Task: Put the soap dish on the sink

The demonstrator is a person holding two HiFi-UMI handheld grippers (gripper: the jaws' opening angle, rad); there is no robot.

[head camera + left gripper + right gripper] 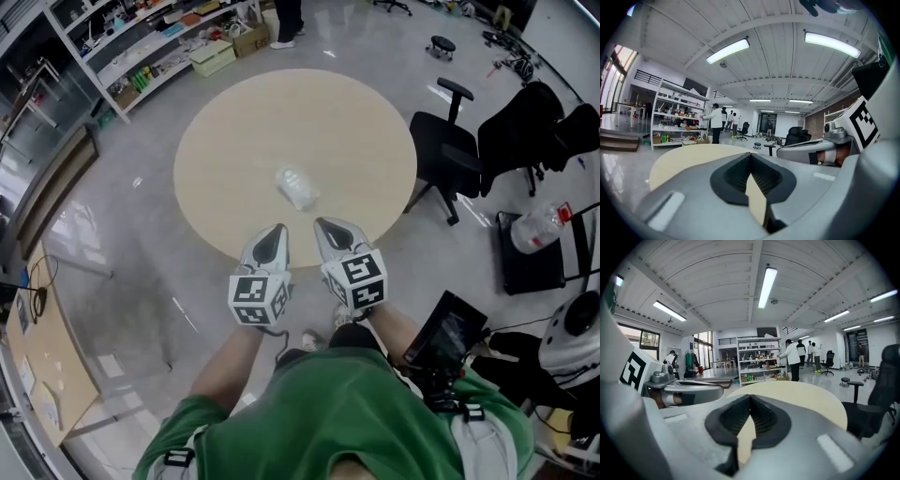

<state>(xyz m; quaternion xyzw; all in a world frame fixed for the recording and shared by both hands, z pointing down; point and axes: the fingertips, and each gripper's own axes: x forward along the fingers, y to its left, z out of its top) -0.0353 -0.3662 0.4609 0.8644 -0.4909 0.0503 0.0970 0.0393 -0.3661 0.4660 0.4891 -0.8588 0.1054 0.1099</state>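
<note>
A small whitish translucent object (298, 187), apparently the soap dish, lies near the middle of the round beige table (234, 141). No sink shows in any view. My two grippers hover side by side over the table's near edge, pointing toward the dish and well short of it. The left gripper (278, 230) is shut with nothing in it, and in its own view the jaws (751, 155) meet at the tip over the tabletop (689, 159). The right gripper (320, 223) is likewise shut and empty (750, 397). The dish is hidden in both gripper views.
A black office chair (448, 150) stands at the table's right. Shelving (141, 52) with boxes lines the far left, with people (715, 123) beside it. A wooden side table (42, 366) is at lower left; a black screen (452, 330) and bags lie on the floor at right.
</note>
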